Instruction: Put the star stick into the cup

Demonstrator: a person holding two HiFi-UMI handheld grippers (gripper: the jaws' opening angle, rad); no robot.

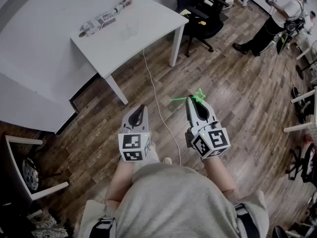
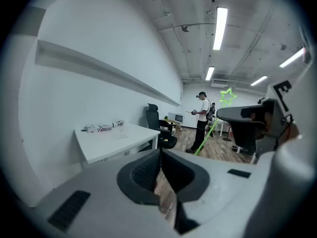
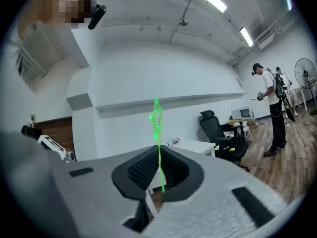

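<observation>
- The right hand-held gripper [image 1: 191, 99] is clamped on the green star stick [image 3: 158, 152]. The stick is thin and pinched low on its shaft, so it could swivel or slide between the pads on the way to the counter [image 1: 148, 14].
- The clear cup [image 1: 130, 31] stands on the counter, well apart from both grippers. It is faint in every view, so its rim could easily be misjudged and the stick's tail could land on the counter beside it.
- The cup looks light. A sideways push from the stick, or the weight of the star end [image 1: 199, 95] leaning on the rim, might tip it over.
- The left hand-held gripper [image 1: 140, 108] has its jaws together with nothing between them. I judge that it is free to steady the cup, though a closed gripper could also knock it.
- A cable [image 1: 157, 103] runs across the floor [image 1: 237, 98] from under the counter towards the person, and it could catch a foot.
- The stick is out over the floor, well short of the counter. Its long axis crosses the jaws, near upright in the right gripper view.
- The star end points up. The bare tail points down and slants towards the left hand-held gripper, so the tail would enter the cup first.
</observation>
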